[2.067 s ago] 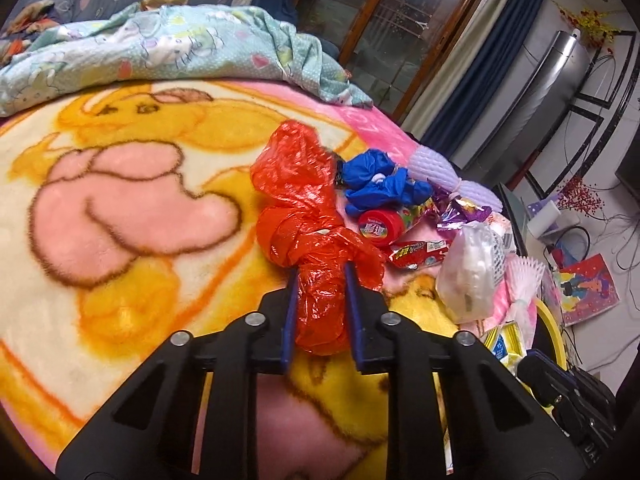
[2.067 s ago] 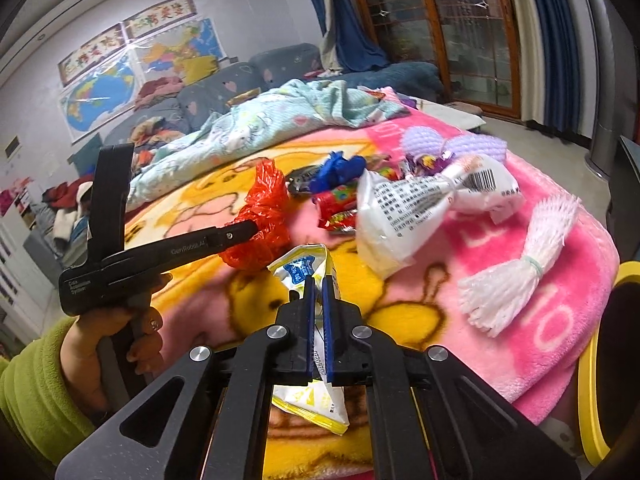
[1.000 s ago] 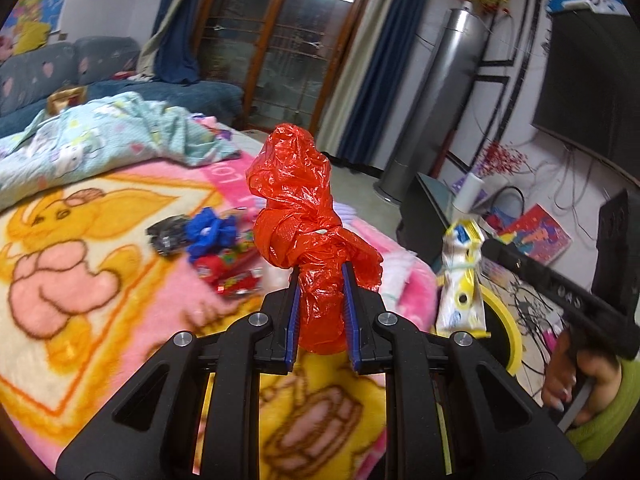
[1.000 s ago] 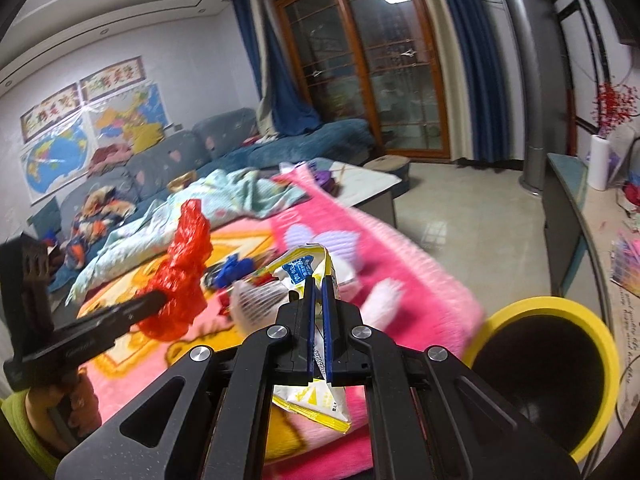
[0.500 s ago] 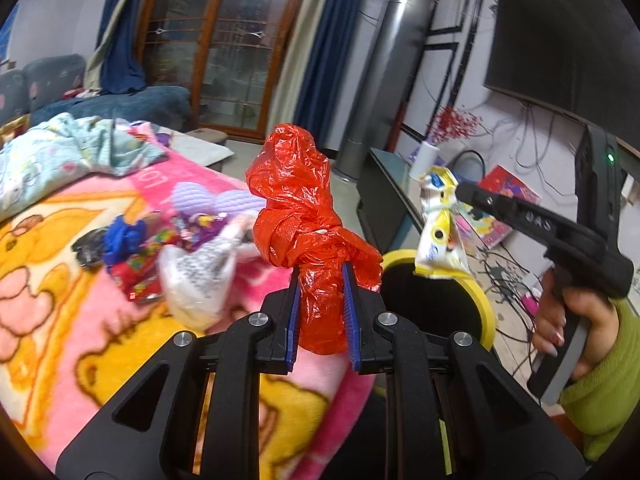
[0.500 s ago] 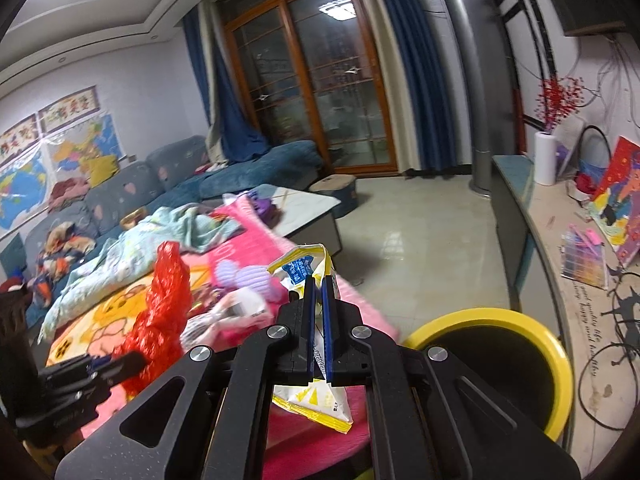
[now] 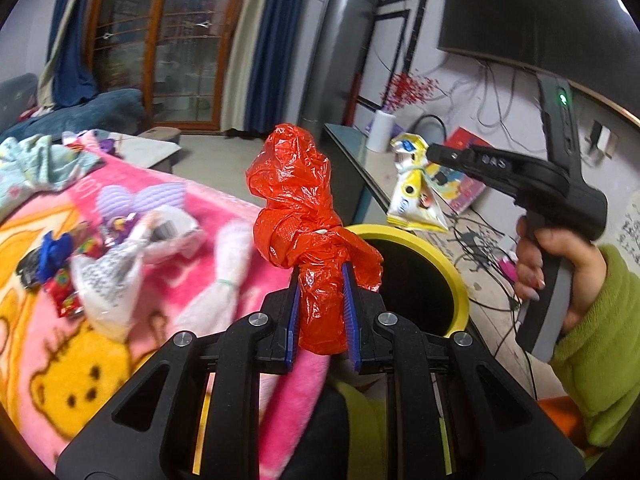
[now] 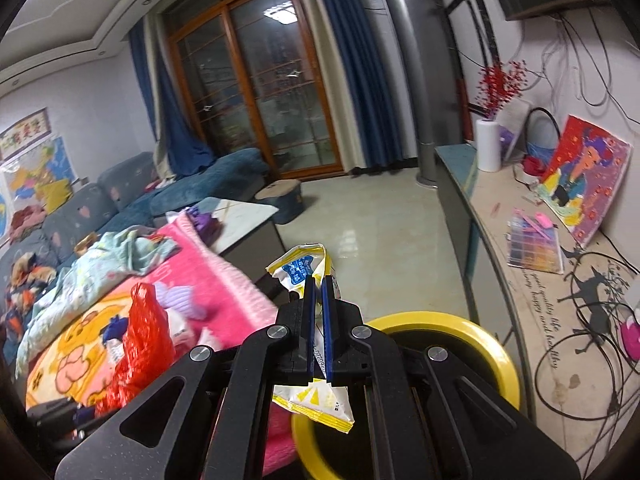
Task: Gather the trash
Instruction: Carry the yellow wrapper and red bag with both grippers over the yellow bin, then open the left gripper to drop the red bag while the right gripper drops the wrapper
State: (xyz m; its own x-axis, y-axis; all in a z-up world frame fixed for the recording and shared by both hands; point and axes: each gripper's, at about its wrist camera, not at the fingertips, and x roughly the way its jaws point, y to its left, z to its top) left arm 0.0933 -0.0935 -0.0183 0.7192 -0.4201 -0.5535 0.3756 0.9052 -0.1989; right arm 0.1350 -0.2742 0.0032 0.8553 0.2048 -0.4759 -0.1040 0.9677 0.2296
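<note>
My left gripper is shut on a knotted red plastic bag, held in the air just left of the yellow-rimmed black bin. My right gripper is shut on a yellow and white snack wrapper, held over the near rim of the bin. The wrapper also shows in the left wrist view, above the bin's far side. The red bag shows at the lower left of the right wrist view.
More trash lies on the pink cartoon blanket: a white printed bag, white foam netting, a blue wad and candy wrappers. A low grey-blue desk with cables runs along the right wall behind the bin.
Both grippers swung right from the blanket to the bin, carrying the red bag and the wrapper. The bin now sits directly below and ahead of both.
</note>
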